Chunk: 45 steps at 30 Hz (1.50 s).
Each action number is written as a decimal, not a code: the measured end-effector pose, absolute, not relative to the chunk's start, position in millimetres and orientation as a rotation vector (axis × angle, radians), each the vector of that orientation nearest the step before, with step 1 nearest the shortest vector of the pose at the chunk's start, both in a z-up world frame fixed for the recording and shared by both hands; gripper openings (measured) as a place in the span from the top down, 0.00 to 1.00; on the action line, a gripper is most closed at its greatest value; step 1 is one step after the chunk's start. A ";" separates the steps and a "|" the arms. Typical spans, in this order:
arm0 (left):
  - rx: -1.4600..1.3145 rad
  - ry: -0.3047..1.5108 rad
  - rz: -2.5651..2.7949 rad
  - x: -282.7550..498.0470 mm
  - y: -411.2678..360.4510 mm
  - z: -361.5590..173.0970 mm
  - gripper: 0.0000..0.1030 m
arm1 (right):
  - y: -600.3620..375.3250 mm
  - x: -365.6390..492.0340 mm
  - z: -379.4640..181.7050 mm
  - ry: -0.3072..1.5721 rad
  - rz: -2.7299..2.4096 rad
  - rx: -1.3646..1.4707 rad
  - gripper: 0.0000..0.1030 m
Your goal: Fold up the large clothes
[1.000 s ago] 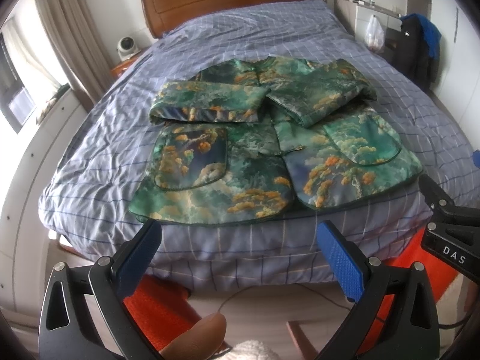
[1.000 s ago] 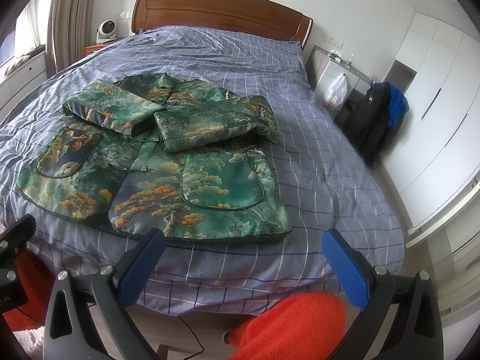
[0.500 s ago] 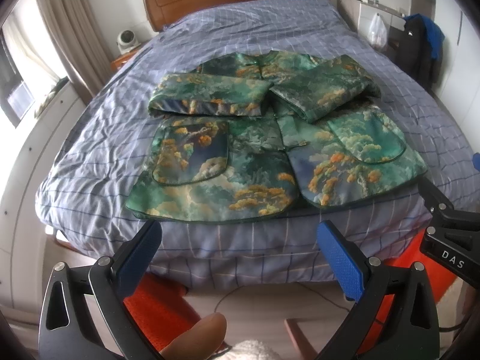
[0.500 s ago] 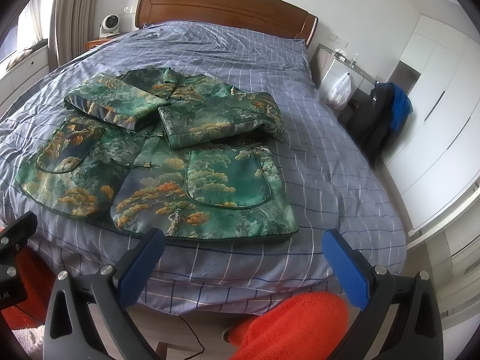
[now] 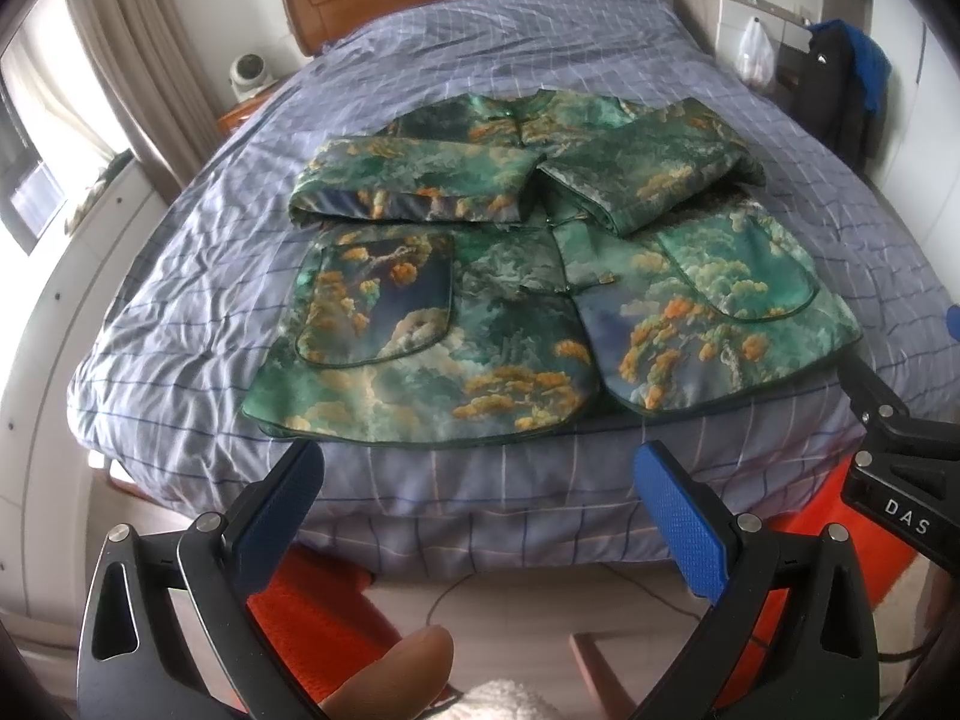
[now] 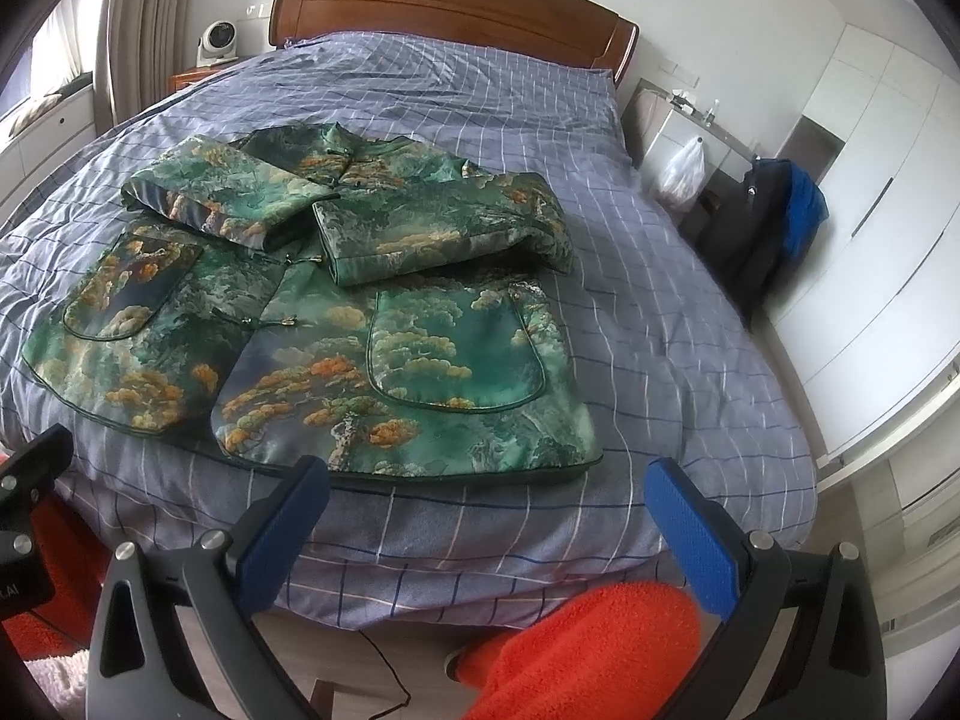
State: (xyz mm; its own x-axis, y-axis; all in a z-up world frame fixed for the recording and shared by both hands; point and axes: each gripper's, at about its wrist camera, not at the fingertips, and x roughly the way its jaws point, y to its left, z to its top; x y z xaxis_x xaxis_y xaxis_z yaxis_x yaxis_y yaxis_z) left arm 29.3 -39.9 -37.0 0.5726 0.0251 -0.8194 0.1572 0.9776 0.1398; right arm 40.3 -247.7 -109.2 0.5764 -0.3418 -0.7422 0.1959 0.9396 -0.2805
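A bedroom at home: a big bed [image 6: 690, 312] with a wooden headboard [image 6: 444, 0], curtains [image 5: 144, 66], white wardrobes [image 6: 888, 192].

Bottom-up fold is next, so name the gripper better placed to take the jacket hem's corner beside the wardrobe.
Right. The right gripper hangs open just below that corner of the green landscape-print padded jacket; the left gripper sits below the opposite half.

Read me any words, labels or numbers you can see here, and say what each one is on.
"DAS": white letters on the black body of the right tool, seen from the left wrist.
".AI": end of a cut-off label on the left tool, seen from the right wrist.
Nothing else readable.
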 end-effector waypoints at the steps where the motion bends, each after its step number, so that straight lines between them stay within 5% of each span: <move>1: 0.205 0.959 -0.078 29.3 -39.9 -37.0 0.00 | -247.8 40.8 -109.7 0.905 -0.316 -0.175 0.00; 27: 0.207 0.963 -0.074 30.6 -39.0 -37.7 0.00 | -250.3 41.6 -109.7 0.896 -0.299 -0.168 0.00; 34: 0.170 0.993 -0.031 33.8 -20.8 -44.8 0.00 | -293.5 74.7 -62.6 0.565 -0.101 -0.129 0.00; 45: 0.168 1.028 0.011 29.0 -6.3 -43.8 0.00 | -208.6 269.6 -221.3 0.972 0.273 -0.550 0.03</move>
